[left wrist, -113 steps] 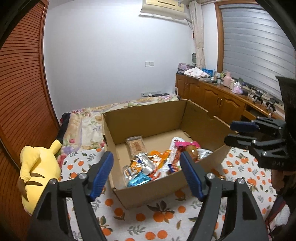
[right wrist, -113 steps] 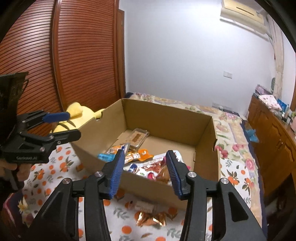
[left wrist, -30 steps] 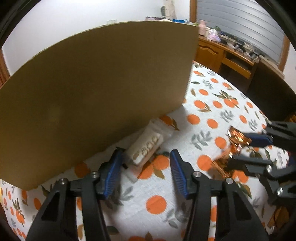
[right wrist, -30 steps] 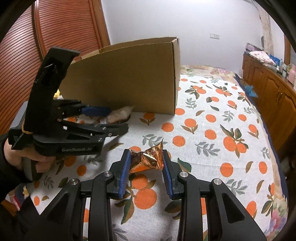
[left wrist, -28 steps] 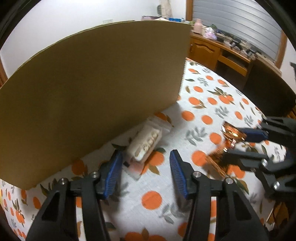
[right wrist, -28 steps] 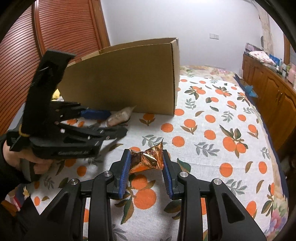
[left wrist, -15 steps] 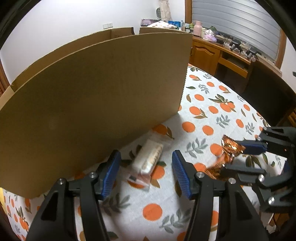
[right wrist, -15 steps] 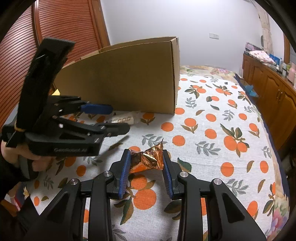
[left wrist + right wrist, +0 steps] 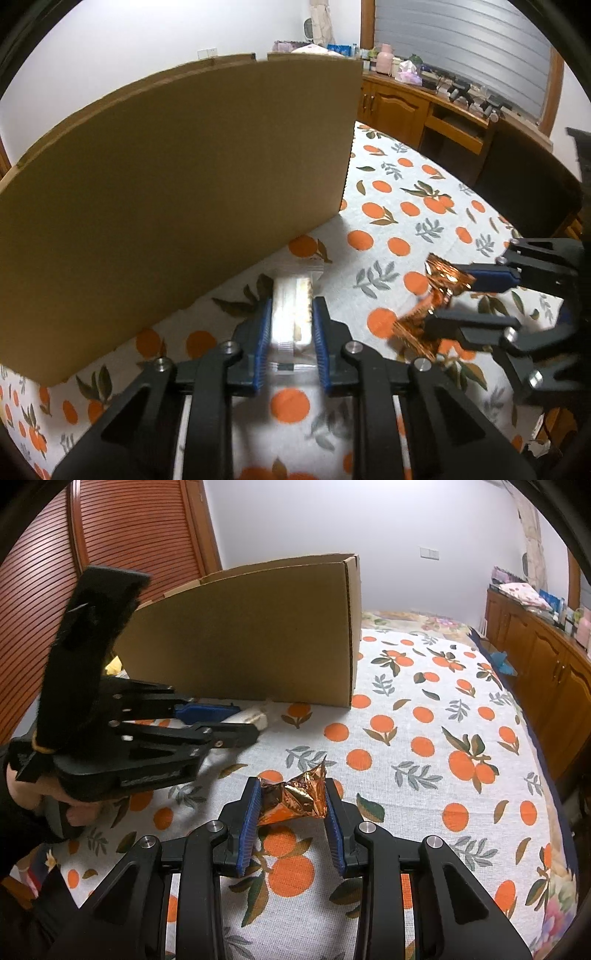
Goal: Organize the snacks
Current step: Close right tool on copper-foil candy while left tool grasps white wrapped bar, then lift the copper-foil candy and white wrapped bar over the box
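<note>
Now clear snack pack point(image 9: 291, 321) betw. pads point(image 9: 263, 343)

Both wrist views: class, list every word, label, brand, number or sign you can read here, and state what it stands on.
No text can be read with certainty.
Left gripper: raised lettering on its black body, too blurred to read.
Clear-wrapped snack: faint print, illegible.
Copper foil snack: no print visible.
Cardboard box: plain walls, no marking.
Counter items: too small.

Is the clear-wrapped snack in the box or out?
Out: the clear-wrapped snack lies on the orange-print cloth beside the cardboard box, clamped by the left gripper.
</note>
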Tool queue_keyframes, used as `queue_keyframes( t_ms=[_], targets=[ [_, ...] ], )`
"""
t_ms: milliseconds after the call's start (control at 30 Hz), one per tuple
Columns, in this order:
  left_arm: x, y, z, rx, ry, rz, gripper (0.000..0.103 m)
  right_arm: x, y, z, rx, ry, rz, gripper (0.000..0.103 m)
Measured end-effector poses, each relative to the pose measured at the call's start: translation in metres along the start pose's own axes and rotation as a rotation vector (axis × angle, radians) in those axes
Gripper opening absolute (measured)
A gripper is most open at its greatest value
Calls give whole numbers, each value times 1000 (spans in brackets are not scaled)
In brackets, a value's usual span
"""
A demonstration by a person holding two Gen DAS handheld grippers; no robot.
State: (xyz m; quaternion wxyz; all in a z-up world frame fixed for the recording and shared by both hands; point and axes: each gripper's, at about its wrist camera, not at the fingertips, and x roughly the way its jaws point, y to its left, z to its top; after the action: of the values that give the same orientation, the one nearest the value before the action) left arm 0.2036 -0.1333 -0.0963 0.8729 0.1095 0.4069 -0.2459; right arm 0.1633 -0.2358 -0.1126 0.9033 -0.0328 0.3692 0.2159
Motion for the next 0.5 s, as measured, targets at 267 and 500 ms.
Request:
queue_keyframes(
  t_ms=[267,500],
  targets=[
    [-33,6,-10,-16,-51,-17,19,-1,-1,0,0,-9,-10,32],
    [-65,11,-11,-32,-110,-28,19,-3,-2,-1,4,-24,-19,32]
  ],
)
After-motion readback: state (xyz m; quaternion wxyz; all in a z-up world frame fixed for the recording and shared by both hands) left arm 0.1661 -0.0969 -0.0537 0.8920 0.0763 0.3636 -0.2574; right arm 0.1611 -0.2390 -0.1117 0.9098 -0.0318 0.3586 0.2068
